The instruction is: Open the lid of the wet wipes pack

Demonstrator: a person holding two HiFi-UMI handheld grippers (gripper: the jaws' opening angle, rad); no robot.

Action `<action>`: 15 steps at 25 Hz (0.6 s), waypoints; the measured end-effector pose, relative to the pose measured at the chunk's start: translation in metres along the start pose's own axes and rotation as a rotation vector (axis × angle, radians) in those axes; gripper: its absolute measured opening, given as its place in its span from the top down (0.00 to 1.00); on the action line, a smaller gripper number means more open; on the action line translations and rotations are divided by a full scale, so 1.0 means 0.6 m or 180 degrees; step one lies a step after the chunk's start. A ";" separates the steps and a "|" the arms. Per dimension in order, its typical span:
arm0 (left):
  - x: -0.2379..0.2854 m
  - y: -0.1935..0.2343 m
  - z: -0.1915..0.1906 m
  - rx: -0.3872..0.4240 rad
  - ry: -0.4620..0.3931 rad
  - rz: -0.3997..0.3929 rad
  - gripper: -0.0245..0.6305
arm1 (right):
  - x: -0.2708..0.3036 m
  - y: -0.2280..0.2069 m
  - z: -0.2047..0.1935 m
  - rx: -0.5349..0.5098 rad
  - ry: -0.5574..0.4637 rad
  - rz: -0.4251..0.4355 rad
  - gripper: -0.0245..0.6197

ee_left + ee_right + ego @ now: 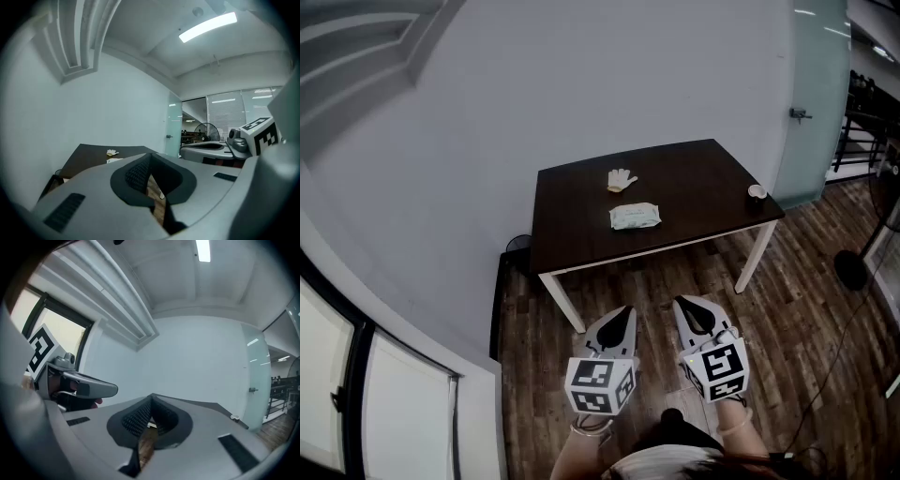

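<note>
Fingers (135, 174) of both grippers are pressed together on nothing, well short of the tabletop (694, 173).

Left gripper (622, 313) and right gripper (682, 305) hang side by side over the wood floor (787, 309), near the person, each closed to a point and empty. On the far dark tabletop lie a white glove (621, 179), just nearer it the wet wipes pack (635, 217) about mid-table, and a small cup (757, 191) at the right corner. The step in hand looks like the approach. Walk up square to the pack and part the fingers before arriving. One gripper should steady the pack's body while the other catches the lid's free edge. Which edge that is cannot be told from here.
</note>
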State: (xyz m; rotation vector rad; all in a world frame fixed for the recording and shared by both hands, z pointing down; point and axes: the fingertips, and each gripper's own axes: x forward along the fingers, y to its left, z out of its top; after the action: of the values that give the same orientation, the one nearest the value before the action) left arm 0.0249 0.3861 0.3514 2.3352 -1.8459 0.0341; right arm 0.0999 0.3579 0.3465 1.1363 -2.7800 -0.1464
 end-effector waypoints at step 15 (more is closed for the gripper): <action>0.157 0.000 -0.004 -0.0009 0.0063 0.0071 0.93 | 0.085 -0.123 -0.032 0.0059 -0.0017 0.0081 0.95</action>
State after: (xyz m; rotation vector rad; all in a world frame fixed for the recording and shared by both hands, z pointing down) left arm 0.0474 0.2959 0.3651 2.3039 -1.8617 0.0574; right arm 0.1177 0.2690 0.3593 1.1057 -2.8051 -0.1213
